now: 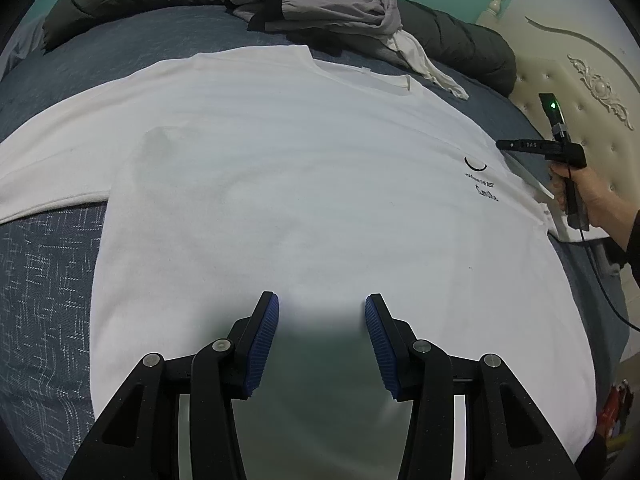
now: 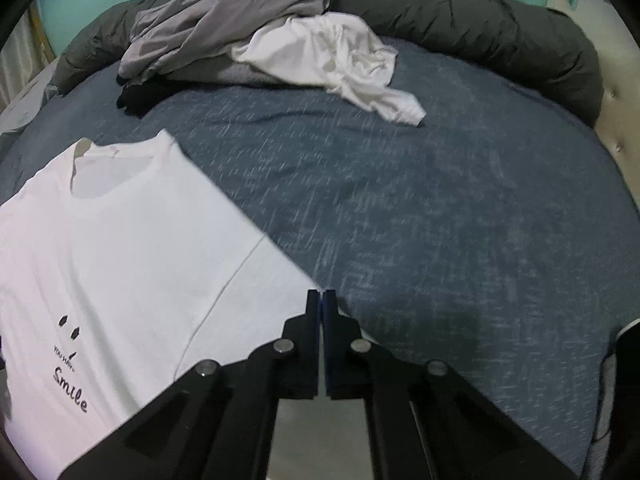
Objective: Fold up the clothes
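Blue bedspread (image 2: 440,200) bears white T-shirt (image 1: 300,180); right tool (image 2: 322,294) pinches its sleeve, left tool (image 1: 322,304) gapes empty above.

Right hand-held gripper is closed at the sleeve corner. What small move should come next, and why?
Probably lift the right hand-held gripper slightly and carry the sleeve inward over the white T-shirt: its jaws look shut at the sleeve's edge, and the shirt lies flat, unfolded.

Open blue bedspread (image 2: 440,220) beside shirt; clothes pile (image 2: 248,32) beyond.
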Motion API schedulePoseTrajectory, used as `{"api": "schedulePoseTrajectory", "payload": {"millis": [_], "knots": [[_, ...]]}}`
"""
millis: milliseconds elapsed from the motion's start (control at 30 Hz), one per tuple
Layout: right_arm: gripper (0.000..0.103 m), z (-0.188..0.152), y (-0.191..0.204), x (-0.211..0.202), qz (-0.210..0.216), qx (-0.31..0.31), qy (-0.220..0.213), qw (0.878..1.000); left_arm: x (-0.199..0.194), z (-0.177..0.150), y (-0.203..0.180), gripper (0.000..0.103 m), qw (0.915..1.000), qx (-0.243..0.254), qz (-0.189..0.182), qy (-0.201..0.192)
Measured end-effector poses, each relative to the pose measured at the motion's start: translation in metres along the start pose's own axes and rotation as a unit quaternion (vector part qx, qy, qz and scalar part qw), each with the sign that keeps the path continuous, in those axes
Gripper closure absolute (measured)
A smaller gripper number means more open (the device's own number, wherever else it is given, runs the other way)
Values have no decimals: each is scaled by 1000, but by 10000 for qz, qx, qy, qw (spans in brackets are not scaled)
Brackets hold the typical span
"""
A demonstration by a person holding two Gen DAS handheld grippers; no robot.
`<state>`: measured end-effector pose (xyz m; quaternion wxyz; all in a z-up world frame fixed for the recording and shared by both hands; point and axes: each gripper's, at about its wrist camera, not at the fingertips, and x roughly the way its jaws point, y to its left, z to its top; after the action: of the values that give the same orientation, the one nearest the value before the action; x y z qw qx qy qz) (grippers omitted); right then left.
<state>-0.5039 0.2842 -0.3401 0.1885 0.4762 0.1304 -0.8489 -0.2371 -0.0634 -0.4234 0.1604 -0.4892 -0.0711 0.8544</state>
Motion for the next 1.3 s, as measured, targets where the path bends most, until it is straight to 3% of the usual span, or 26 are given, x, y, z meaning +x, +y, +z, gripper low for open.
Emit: {"api": "schedulePoseTrajectory", "payload": {"millis": [333, 433, 500, 633, 767, 867, 933, 1000, 1067, 1133, 1300], "knots": [[103, 25, -5, 3, -679, 148, -216, 9973, 0, 0, 0, 54, 10000, -16, -3, 12], [103, 30, -19, 2, -979, 440, -310, 9937, 0, 0, 0, 54, 10000, -27, -2, 11], [103, 27, -27, 6, -729, 563, -195, 9956, 0, 0, 0, 54, 10000, -34, -1, 15], [103, 15, -31, -7, -616, 562, -246, 9962, 0, 0, -1, 54, 10000, -31, 8, 22], [103, -10, -39, -43, -54, 883, -597, 9943, -2, -1, -1, 54, 10000, -31, 1, 15], [101, -30, -42, -62, -263, 772, -401, 9959, -3, -2, 0, 54, 10000, -26, 8, 22], [100, -48, -61, -89, -464, 1077, -349, 9925, -4, -3, -1, 53, 10000, -28, 12, 28], [93, -61, -85, -115, -559, 1298, -449, 9889, -6, -2, -2, 53, 10000, -42, -18, 16], [78, -76, -111, -154, -841, 1408, -622, 9845, -6, -3, -2, 52, 10000, -48, -46, 8], [55, -92, -141, -192, -998, 1667, -789, 9778, -6, -3, -4, 52, 10000, -28, -51, 7], [54, -143, -210, -263, -1366, 2515, -952, 9534, -6, -3, -9, 50, 10000, -4, -51, -5]]}}
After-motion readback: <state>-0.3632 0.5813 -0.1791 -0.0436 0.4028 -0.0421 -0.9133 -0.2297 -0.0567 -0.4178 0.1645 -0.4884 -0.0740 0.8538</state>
